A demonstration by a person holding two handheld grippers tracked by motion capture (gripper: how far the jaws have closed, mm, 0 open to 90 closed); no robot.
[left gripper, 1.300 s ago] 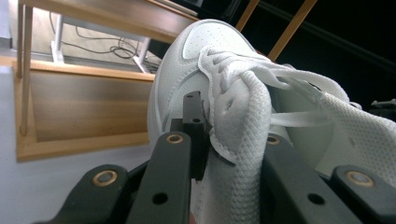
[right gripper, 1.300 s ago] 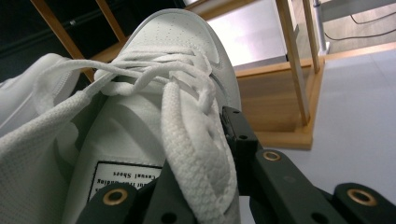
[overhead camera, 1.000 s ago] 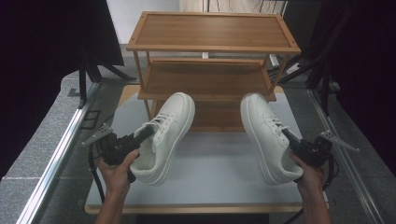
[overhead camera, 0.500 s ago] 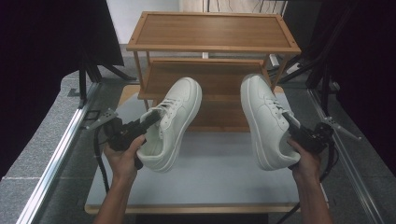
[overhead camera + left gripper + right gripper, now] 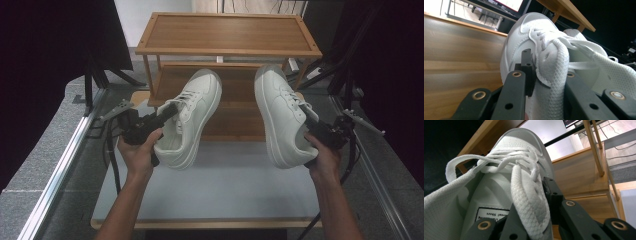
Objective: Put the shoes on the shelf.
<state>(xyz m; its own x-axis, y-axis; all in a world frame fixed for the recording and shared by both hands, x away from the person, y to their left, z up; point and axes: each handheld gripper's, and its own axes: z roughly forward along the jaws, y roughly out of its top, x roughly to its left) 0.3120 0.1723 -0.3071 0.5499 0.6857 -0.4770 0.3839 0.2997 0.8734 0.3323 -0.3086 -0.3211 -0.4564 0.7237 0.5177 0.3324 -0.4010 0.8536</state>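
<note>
So both hands are up off the pale table top (image 5: 225,185) right now, each with a shoe. The left gripper (image 5: 162,116) is clamped on the collar edge of the left white lace-up leather sneaker (image 5: 192,120); in the left gripper view you can see one black jaw inside the opening and the other outside, pinching the padded rim of that sneaker (image 5: 544,57). The shoe hangs in the air over the far left part of the table, toe pointing away toward the wooden three-tier shoe rack (image 5: 227,35) and tilted a bit to the right.

Same deal on the other side: the right gripper (image 5: 320,125) is gripping the collar of the right white lace-up leather sneaker (image 5: 280,115), jaws squeezed either side of the rim. The right gripper view shows the laces, the tongue label and the toe of this sneaker (image 5: 516,170) aimed at the rack's shelves. This one floats over the far right of the table, toe toward the rack too.

The two sneakers are well apart, both just in front of the rack's middle shelf, neither touching it or the table.
</note>
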